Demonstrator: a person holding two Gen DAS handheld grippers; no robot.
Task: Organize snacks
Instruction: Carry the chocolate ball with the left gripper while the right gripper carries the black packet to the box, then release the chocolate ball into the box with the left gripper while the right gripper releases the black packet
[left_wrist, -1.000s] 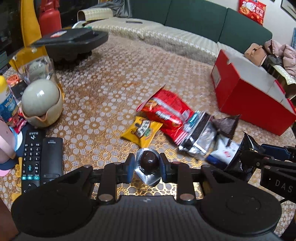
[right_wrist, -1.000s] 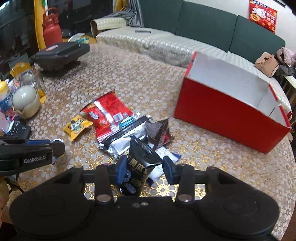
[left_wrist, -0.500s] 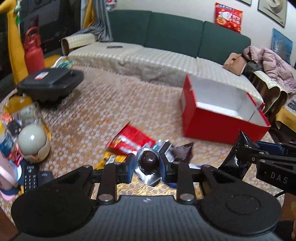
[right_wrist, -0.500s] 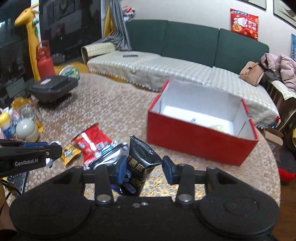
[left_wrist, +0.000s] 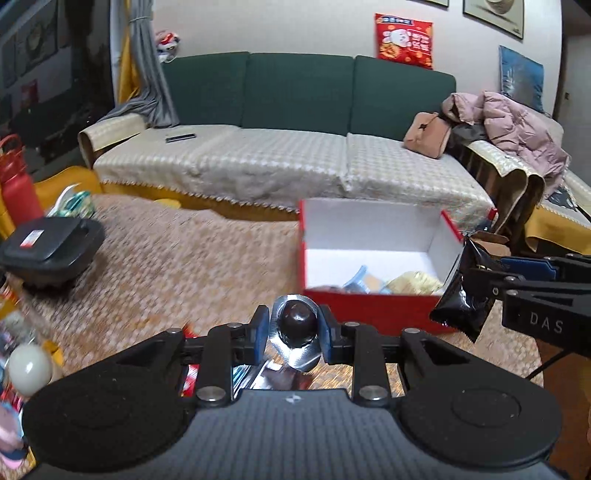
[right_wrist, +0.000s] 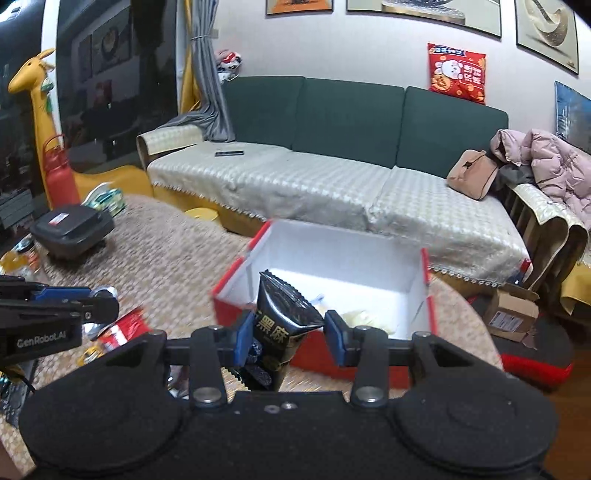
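My left gripper (left_wrist: 292, 328) is shut on a silver foil packet holding a dark round chocolate (left_wrist: 296, 325), raised above the table in front of the red box. My right gripper (right_wrist: 289, 332) is shut on a black snack pouch (right_wrist: 282, 317) with gold lettering, held up before the same box. The red box (right_wrist: 428, 295) has a white inside with a few pale packets at its bottom. In the left wrist view the black pouch (left_wrist: 467, 295) and right gripper show at the right edge. Red and yellow snack packets (right_wrist: 123, 326) lie on the table at the left.
A gold-patterned cloth covers the round table (left_wrist: 177, 266). A black appliance (left_wrist: 50, 251) sits at the left, a pale round pot (left_wrist: 29, 367) near the left edge. A green sofa (right_wrist: 332, 122) stands behind. A cardboard carton (right_wrist: 511, 314) lies on the floor right.
Both grippers have risen from the snack pile and moved toward the red box, each keeping its packet. The view now looks into the box, and the pile has dropped low or out of sight.
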